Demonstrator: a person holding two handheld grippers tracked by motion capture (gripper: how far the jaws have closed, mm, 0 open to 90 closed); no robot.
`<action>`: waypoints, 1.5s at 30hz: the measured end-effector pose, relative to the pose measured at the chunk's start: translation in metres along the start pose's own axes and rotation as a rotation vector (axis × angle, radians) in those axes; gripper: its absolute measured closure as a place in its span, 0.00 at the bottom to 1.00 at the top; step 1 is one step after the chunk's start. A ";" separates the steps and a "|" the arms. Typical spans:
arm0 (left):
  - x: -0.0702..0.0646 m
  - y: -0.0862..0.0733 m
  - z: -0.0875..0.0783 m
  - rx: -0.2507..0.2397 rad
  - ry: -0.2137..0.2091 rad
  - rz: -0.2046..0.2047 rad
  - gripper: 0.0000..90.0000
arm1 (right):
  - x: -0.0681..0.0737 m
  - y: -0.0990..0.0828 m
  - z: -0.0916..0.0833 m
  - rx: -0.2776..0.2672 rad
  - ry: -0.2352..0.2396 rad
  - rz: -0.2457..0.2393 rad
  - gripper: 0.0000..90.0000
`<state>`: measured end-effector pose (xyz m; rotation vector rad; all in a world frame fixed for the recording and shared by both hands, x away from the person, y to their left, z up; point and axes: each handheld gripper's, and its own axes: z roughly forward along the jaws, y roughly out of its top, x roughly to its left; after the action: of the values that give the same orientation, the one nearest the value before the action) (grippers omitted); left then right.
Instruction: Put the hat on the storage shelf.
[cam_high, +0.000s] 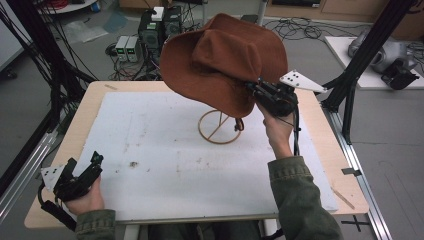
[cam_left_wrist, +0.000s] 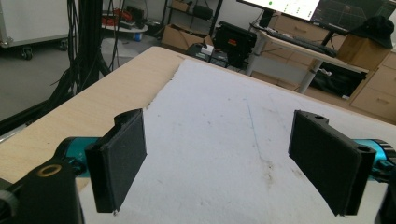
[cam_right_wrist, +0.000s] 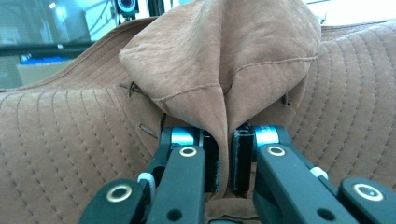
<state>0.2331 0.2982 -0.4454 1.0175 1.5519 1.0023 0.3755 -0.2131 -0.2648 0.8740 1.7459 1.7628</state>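
Cables and grey equipment boxes crowd the floor behind a pale wooden worktop (cam_high: 75, 130) covered by a white sheet. From the high view, the right tool (cam_high: 255, 90) holds a rust-brown suede wide-brimmed hat (cam_high: 220, 60) in the air above a round wooden wire stand (cam_high: 218, 127), gripping it at the brim. The left tool (cam_high: 87, 162) rests at the near left corner, well apart from the hat.

Seen through the left gripper view, the left tool (cam_left_wrist: 217, 163) has its jaws spread wide with nothing between them, only the white sheet beneath.

Seen through the right gripper view, the right tool (cam_right_wrist: 225, 163) is pinched tight on a fold of the hat (cam_right_wrist: 93, 140).
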 end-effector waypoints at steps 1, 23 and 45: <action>0.000 0.000 0.000 0.000 -0.001 -0.004 0.21 | 0.000 -0.002 0.002 0.008 -0.001 0.005 0.96; 0.003 -0.002 0.000 0.009 -0.009 -0.055 0.22 | -0.004 -0.036 0.016 0.043 -0.045 0.017 0.67; 0.002 -0.002 0.001 0.013 -0.014 -0.051 0.22 | 0.005 -0.041 -0.002 -0.089 -0.146 -0.047 0.01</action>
<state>0.2335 0.2995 -0.4484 0.9867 1.5673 0.9492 0.3675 -0.2088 -0.3047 0.8929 1.5708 1.6883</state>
